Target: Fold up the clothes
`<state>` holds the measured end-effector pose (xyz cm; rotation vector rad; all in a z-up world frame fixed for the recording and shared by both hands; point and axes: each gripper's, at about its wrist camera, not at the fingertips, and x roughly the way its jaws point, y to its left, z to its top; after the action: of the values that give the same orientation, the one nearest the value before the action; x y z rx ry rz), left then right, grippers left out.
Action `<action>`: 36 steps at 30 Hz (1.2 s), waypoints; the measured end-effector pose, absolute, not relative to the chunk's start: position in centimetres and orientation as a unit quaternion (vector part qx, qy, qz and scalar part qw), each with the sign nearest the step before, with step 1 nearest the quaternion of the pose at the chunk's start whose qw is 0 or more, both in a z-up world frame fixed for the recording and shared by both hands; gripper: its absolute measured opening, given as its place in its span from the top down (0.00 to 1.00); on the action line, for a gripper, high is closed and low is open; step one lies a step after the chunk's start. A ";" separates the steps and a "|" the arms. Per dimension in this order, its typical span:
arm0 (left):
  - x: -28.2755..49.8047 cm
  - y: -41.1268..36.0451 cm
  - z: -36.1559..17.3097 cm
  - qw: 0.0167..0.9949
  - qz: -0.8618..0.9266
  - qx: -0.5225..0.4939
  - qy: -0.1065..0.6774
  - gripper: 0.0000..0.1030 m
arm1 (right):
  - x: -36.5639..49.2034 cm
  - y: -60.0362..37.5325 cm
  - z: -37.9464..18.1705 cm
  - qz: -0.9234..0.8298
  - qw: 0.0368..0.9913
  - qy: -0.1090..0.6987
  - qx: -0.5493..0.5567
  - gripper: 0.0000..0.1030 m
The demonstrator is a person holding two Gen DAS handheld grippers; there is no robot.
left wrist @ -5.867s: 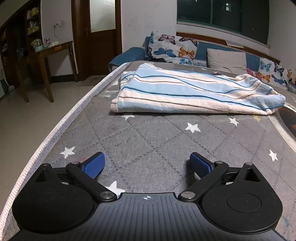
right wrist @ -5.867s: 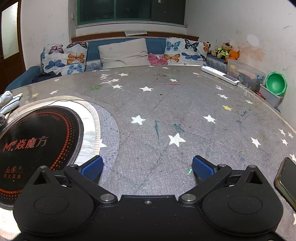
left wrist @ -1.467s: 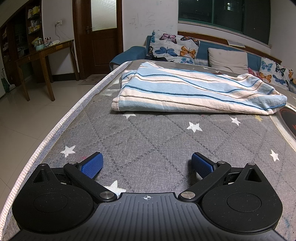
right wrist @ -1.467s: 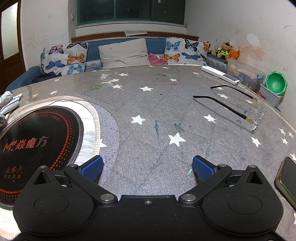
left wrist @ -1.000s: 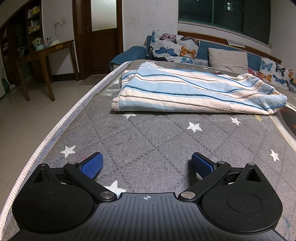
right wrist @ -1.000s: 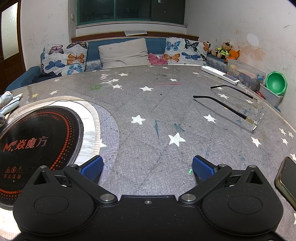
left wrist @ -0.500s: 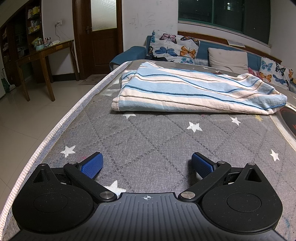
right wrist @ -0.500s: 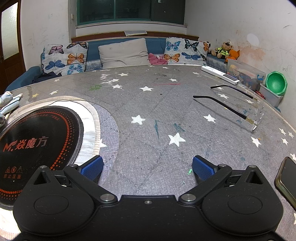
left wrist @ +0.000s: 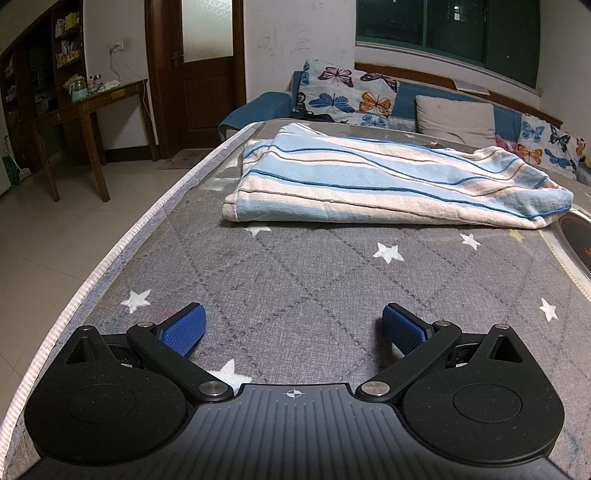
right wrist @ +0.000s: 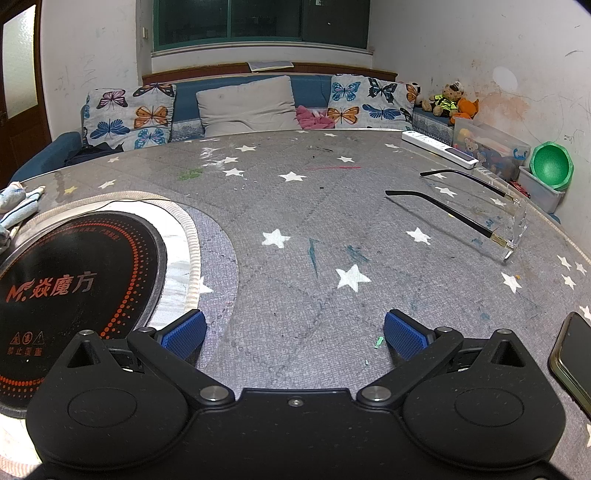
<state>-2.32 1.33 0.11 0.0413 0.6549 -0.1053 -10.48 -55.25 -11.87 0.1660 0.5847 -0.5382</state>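
left claw (left wrist: 291, 328) wide apart, empty; right claw (right wrist: 293, 330) same.

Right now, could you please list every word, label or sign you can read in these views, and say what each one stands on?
"M. 焱魔方": white and orange brand lettering on the black induction cooktop.
"禁止覆盖": small orange line under three warning triangles, on the same cooktop near its lower left edge.
Scribbles on the wall beside the door: too faint to read.
Striped garment, phone, power strip: no readable text.
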 end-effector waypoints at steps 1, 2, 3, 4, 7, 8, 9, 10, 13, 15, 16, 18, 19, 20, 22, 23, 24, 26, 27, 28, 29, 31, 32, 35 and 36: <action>-2.3 1.3 0.1 0.945 -0.052 0.020 0.322 0.00 | -10.5 -55.2 -11.9 -0.262 0.919 0.284 0.081 0.00; -2.3 1.3 0.1 0.945 -0.052 0.020 0.322 0.00 | -10.5 -55.3 -11.9 -0.262 0.919 0.284 0.081 0.00; -2.3 1.2 0.1 0.945 -0.052 0.020 0.322 0.00 | -10.5 -55.3 -11.9 -0.262 0.919 0.284 0.081 0.00; -2.3 1.2 0.1 0.945 -0.052 0.020 0.322 0.00 | -10.5 -55.3 -11.9 -0.262 0.919 0.284 0.081 0.00; -2.3 1.3 0.1 0.945 -0.052 0.019 0.322 0.00 | -10.5 -55.2 -11.9 -0.262 0.919 0.284 0.081 0.00; -2.3 1.3 0.1 0.945 -0.052 0.020 0.322 0.00 | -10.5 -55.3 -11.9 -0.262 0.919 0.284 0.081 0.00; -2.3 1.3 0.1 0.945 -0.052 0.020 0.322 0.00 | -10.5 -55.2 -11.9 -0.262 0.919 0.284 0.081 0.00; -2.3 1.2 0.1 0.945 -0.052 0.020 0.322 0.00 | -10.5 -55.3 -11.9 -0.262 0.919 0.284 0.081 0.00; -2.2 1.3 0.1 0.945 -0.052 0.020 0.322 0.00 | -10.5 -55.2 -11.9 -0.262 0.919 0.284 0.081 0.00; -2.3 1.3 0.1 0.945 -0.052 0.020 0.322 0.00 | -10.5 -55.2 -11.9 -0.262 0.919 0.284 0.081 0.00; -2.3 1.3 0.1 0.945 -0.052 0.020 0.322 0.00 | -10.5 -55.2 -11.9 -0.262 0.919 0.284 0.081 0.00; -2.3 1.3 0.1 0.945 -0.052 0.021 0.322 0.00 | -10.4 -55.2 -11.9 -0.262 0.919 0.284 0.081 0.00; -2.3 1.3 0.1 0.945 -0.052 0.020 0.322 0.00 | -10.5 -55.2 -11.9 -0.262 0.919 0.284 0.081 0.00; -2.3 1.4 0.1 0.945 -0.051 0.019 0.322 0.00 | -10.5 -55.2 -11.9 -0.262 0.919 0.284 0.081 0.00; -2.3 1.5 0.1 0.945 -0.051 0.019 0.322 0.00 | -10.5 -55.3 -11.9 -0.262 0.919 0.284 0.081 0.00; -2.3 1.6 0.1 0.945 -0.051 0.018 0.322 0.00 | -10.6 -55.3 -11.9 -0.262 0.919 0.284 0.081 0.00; -2.4 1.6 0.1 0.945 -0.051 0.018 0.322 0.00 | -10.6 -55.3 -11.9 -0.262 0.919 0.284 0.081 0.00; -2.3 1.7 0.1 0.945 -0.051 0.018 0.322 0.00 | -10.5 -55.3 -11.9 -0.262 0.919 0.284 0.081 0.00; -2.3 1.8 0.1 0.945 -0.051 0.018 0.322 0.00 | -10.6 -55.3 -11.9 -0.262 0.919 0.284 0.081 0.00; -2.3 1.8 0.1 0.945 -0.051 0.018 0.322 0.00 | -10.6 -55.3 -11.9 -0.262 0.919 0.284 0.081 0.00; -2.3 1.8 0.1 0.945 -0.051 0.017 0.322 0.00 | -10.6 -55.3 -11.9 -0.262 0.919 0.284 0.081 0.00; -2.3 1.5 0.1 0.945 -0.051 0.018 0.322 0.00 | -10.7 -55.4 -11.9 -0.262 0.919 0.284 0.081 0.00; -2.3 1.6 0.1 0.945 -0.051 0.018 0.323 0.00 | -10.6 -55.4 -11.9 -0.262 0.919 0.284 0.081 0.00; -2.3 1.7 0.1 0.945 -0.051 0.017 0.323 0.00 | -10.6 -55.3 -11.9 -0.262 0.919 0.284 0.081 0.00; -2.3 1.7 0.1 0.945 -0.051 0.017 0.323 0.00 | -10.6 -55.3 -11.9 -0.262 0.919 0.284 0.081 0.00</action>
<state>-2.30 1.69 0.14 0.0349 0.6573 -0.1043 -10.59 -55.26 -11.87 0.1661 0.5848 -0.5383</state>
